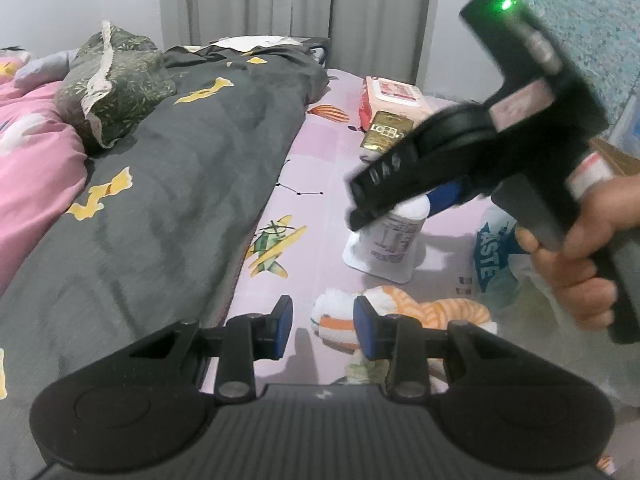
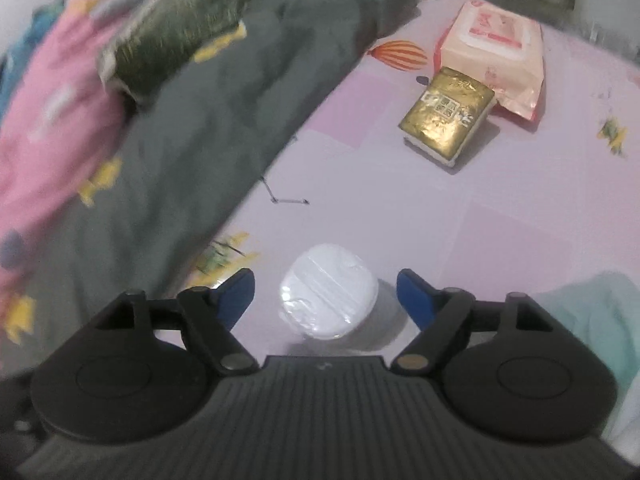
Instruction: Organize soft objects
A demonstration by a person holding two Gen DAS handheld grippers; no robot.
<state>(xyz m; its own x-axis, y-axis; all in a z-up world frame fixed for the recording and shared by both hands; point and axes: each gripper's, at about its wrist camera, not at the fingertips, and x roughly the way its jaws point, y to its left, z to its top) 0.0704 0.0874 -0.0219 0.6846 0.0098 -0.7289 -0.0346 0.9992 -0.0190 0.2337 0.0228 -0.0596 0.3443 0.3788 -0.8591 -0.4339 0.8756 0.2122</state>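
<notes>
A white plastic-wrapped pack [image 1: 390,240] [image 2: 328,292] stands upright on the pink printed sheet [image 2: 400,208]. My right gripper [image 2: 325,280] [image 1: 400,208] points down over it, held by a hand [image 1: 580,248]. Its blue pads [image 2: 236,292] stand either side of the pack's top with a gap on each side, so it is open. An orange and white plush toy [image 1: 440,308] lies on the sheet in front of my left gripper [image 1: 322,308]. That gripper's fingers are a little apart, with only sheet showing between them; the toy lies just past its right fingertip.
A gold tissue pack [image 2: 446,118] leans on a pink wipes pack [image 2: 496,44] farther back. A grey blanket [image 1: 180,160], a green pillow [image 1: 116,84] and a pink duvet [image 1: 32,160] fill the left. A teal and white plastic bag [image 1: 494,256] lies at the right.
</notes>
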